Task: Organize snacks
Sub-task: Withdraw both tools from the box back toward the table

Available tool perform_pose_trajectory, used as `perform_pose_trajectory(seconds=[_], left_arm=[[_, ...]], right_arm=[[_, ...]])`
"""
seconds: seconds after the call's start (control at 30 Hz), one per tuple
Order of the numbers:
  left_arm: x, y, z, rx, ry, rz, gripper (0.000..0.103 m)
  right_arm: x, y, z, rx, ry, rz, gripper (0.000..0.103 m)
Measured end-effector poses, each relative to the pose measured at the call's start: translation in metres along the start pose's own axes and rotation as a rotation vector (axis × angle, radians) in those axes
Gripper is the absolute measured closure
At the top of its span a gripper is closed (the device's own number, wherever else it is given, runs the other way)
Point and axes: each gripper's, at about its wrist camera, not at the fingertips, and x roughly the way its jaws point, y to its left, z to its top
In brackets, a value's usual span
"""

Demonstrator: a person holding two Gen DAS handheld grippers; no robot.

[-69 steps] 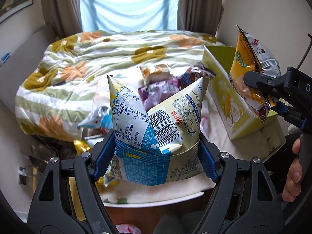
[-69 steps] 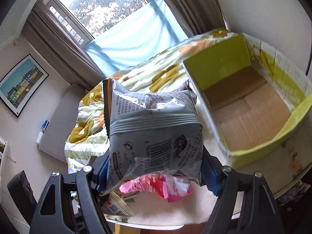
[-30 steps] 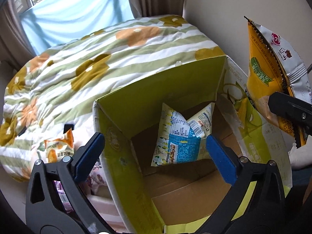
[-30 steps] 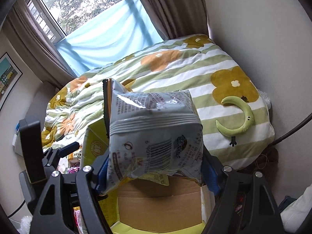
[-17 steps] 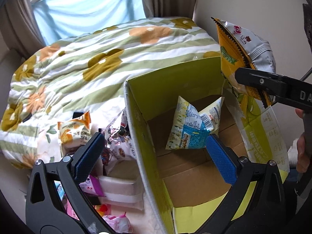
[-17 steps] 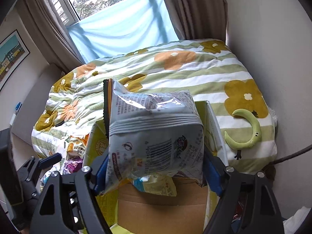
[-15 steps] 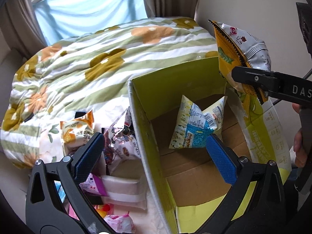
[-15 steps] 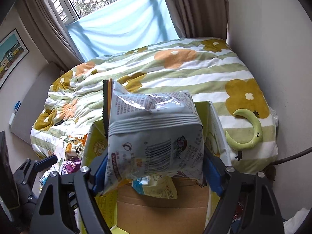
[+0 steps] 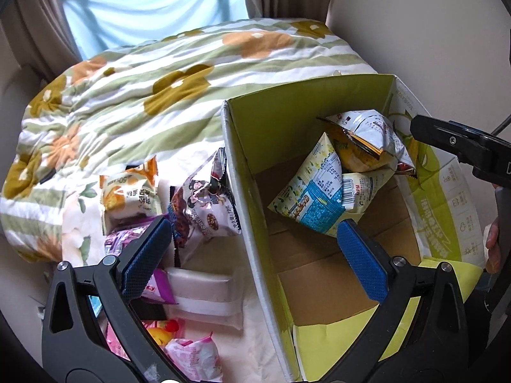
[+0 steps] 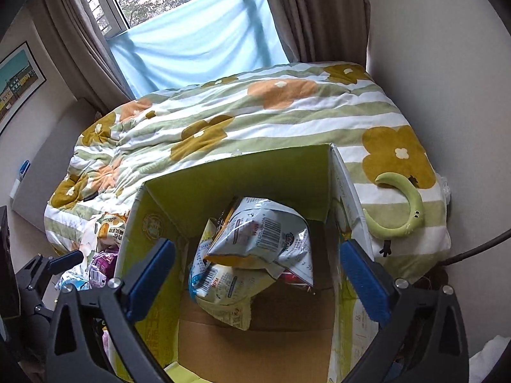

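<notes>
A green cardboard box (image 9: 242, 172) (image 10: 249, 172) stands open at the foot of the bed. Inside it a silver and orange snack bag (image 9: 367, 140) (image 10: 265, 239) lies on top of a blue and cream snack bag (image 9: 319, 198) (image 10: 223, 290). My right gripper (image 10: 255, 274) hangs above the box, its jaws opening wide, nothing between them; one of its black fingers (image 9: 460, 146) shows in the left wrist view. My left gripper (image 9: 255, 258) is open and empty, straddling the box's left wall. Loose snack packets (image 9: 204, 204) lie left of the box.
A flowered green-striped quilt (image 9: 159, 73) covers the bed behind the box. A green curved plush (image 10: 405, 210) lies on the quilt at the right. A white wall runs along the right side. More packets, pink (image 9: 194, 357) and white (image 9: 207, 296), lie near the left gripper. A hand (image 9: 493, 245) holds the right gripper.
The right gripper's jaws have spread and the silver and orange bag has dropped into the box onto the blue bag. The left gripper has shifted left across the box's wall.
</notes>
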Motion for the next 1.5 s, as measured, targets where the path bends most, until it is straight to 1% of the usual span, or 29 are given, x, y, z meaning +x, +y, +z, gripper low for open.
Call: perform_pose_trajectory(seconds=[0.2,0.3,0.4,0.47,0.57,0.7,0.87,1.0,1.1,1.23,1.33,1.5], left_arm=[[-0.024,-0.004,0.003,-0.003,-0.048,0.003,0.001],[-0.044,-0.005,0.004,-0.009,-0.084,0.002,0.001],[-0.071,-0.005,0.003,-0.02,-0.125,0.004,0.001],[-0.09,-0.003,-0.001,-0.028,-0.152,0.016,0.001],[-0.119,0.002,-0.011,-0.047,-0.191,0.037,0.001],[-0.153,0.017,-0.033,-0.081,-0.23,0.073,0.001],[-0.193,0.051,-0.071,-0.133,-0.271,0.11,0.001],[-0.216,0.09,-0.105,-0.187,-0.293,0.127,0.001],[-0.227,0.124,-0.134,-0.229,-0.3,0.126,0.001],[-0.231,0.166,-0.166,-0.258,-0.272,0.119,0.001],[-0.232,0.197,-0.189,-0.265,-0.259,0.121,0.001],[-0.223,0.243,-0.22,-0.279,-0.226,0.08,0.001]], right_arm=[[-0.025,-0.001,-0.002,-0.012,-0.028,-0.015,0.001],[-0.043,0.001,-0.002,-0.025,-0.04,-0.01,0.001],[-0.061,0.007,0.0,-0.046,-0.031,-0.016,0.0],[-0.075,0.012,-0.003,-0.047,-0.046,-0.017,0.0],[-0.097,0.018,-0.009,-0.045,-0.09,0.006,0.0],[-0.119,0.035,-0.02,-0.065,-0.128,0.008,0.0],[-0.139,0.062,-0.044,-0.068,-0.144,0.059,0.0],[-0.148,0.091,-0.066,-0.066,-0.147,0.127,0.0],[-0.152,0.118,-0.083,-0.07,-0.154,0.149,0.0],[-0.151,0.158,-0.105,-0.079,-0.139,0.127,0.0],[-0.144,0.185,-0.123,-0.073,-0.123,0.131,0.0],[-0.127,0.218,-0.154,-0.022,-0.088,0.13,0.0]])
